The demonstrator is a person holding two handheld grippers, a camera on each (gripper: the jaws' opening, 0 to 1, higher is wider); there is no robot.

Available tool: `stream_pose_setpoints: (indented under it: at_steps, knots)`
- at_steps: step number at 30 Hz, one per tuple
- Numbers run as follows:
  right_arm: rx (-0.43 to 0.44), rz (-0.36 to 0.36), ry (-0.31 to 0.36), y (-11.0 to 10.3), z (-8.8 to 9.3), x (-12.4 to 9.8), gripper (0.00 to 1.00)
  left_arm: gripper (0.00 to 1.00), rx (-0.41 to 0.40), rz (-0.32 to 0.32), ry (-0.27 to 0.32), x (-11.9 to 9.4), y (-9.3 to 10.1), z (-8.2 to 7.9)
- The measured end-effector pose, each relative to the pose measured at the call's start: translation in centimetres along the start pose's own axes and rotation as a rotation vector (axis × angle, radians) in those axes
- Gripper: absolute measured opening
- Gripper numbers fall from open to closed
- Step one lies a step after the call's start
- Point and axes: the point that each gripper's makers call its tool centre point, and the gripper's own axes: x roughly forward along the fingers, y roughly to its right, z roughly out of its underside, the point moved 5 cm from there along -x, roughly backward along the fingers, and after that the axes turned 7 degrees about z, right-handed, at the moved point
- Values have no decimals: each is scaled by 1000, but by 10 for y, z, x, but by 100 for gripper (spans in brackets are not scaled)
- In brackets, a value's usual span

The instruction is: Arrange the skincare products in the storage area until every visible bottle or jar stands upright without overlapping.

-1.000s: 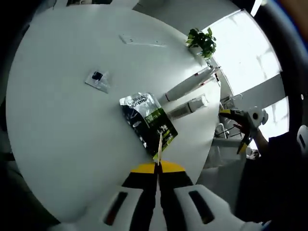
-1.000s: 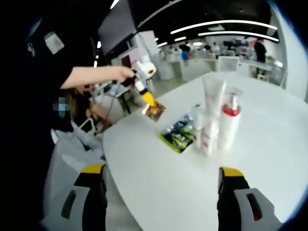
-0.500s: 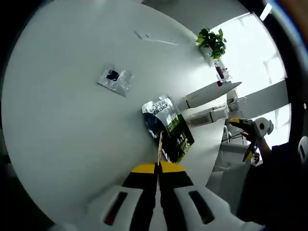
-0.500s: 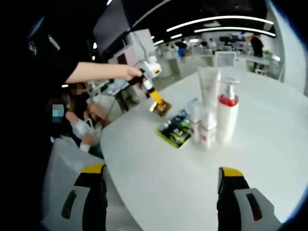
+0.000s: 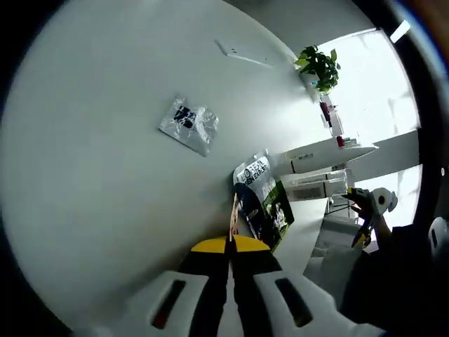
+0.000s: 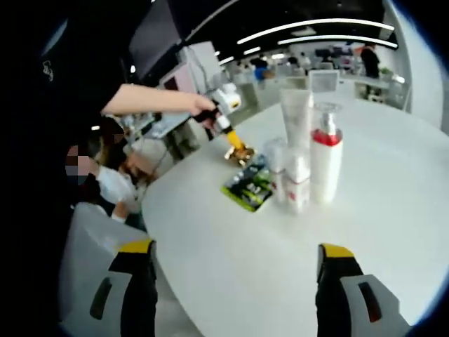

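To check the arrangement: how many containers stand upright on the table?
4: a tall white tube, a red-collared pump bottle, and two smaller bottles in front. Others may be hidden.

A: Upright containers on the desk?
B: Four: one white tube, one red-collared pump bottle, two small bottles.
A: Flat packets?
B: Two: one dark-green sachet, one clear packet. One potted plant.

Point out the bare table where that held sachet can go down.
Bare table lies right of the pump bottle; more lies between the right tongs and the green sachet. Crowded: bottles, tube and left tongs cluster there.
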Motion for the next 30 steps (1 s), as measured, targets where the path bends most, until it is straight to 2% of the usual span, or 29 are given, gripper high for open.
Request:
stream_pose_setpoints:
  at_steps: [5, 6, 17, 18, 23, 26, 30]
  knots:
    - [8, -2, -8, 1, 3, 3, 97, 1, -9, -15, -11, 3, -8, -1]
    - [9, -3, -6, 1, 3, 3, 96, 1, -18, -12, -13, 3, -15, -3]
    - [24, -11, -8, 2, 3, 8, 95, 2, -15, -7, -14, 7, -31, -13]
    - [24, -10, -8, 3, 3, 8, 95, 2, -10, -9, -12, 10, -24, -11]
    - [30, -10, -4, 3, 3, 8, 95, 4, 13, -17, -14, 11, -23, -11]
    - [34, -9, -5, 3, 4, 8, 95, 6, 46, -39, -15, 7, -37, -19]
    - [40, -8, -3, 4, 4, 8, 95, 9, 85, -66, -32, 6, -42, -21]
